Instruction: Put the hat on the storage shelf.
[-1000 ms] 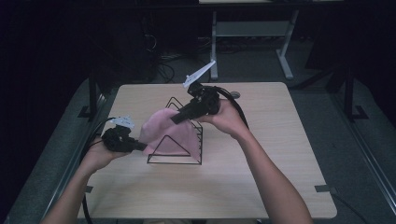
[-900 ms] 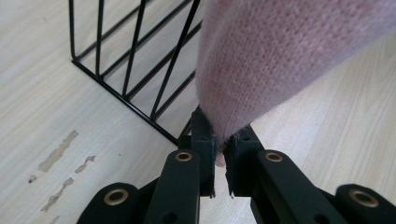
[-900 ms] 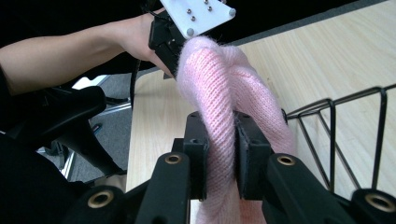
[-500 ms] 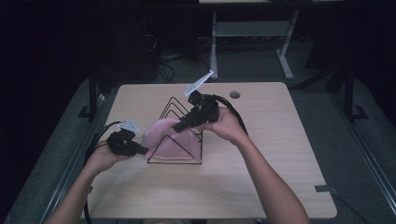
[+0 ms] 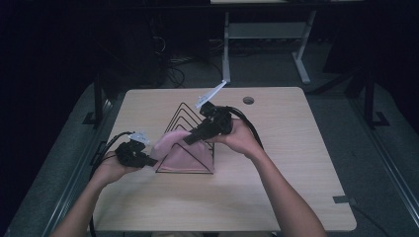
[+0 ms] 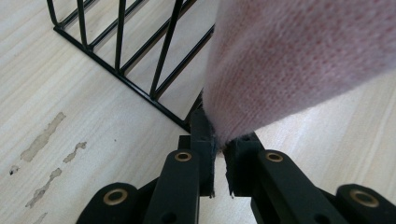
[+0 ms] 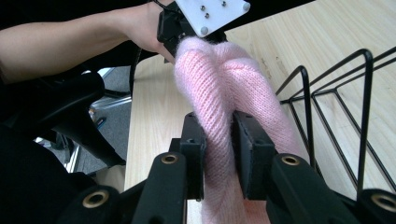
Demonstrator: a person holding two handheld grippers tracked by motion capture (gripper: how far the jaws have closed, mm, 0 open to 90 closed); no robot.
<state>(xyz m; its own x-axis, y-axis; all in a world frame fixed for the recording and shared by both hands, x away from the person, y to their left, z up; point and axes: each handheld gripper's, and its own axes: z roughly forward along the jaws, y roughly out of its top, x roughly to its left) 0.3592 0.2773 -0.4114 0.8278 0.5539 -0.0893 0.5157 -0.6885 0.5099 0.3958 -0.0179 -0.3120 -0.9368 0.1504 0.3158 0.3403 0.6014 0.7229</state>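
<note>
Held taut between left claw [image 5: 150, 161] and right claw [image 5: 191, 138], each clamped on the pink knit cloth [image 5: 178, 148], for draping over the wire rack [image 5: 190, 116] on the worktop [image 5: 296, 148].

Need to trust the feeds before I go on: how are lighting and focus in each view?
High view: dim, dark surroundings, pink knit cloth and wire rack still readable. Left gripper view: bright, cloth close and soft-focused, rack bars sharp. Right gripper view: well lit, knit ribs crisp between the jaws, background darker.

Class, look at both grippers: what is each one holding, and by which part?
Both hold the pink knitted cloth: the left gripper pinches its edge, and the right gripper clamps a bunched fold along its top, over the black wire rack.
</note>
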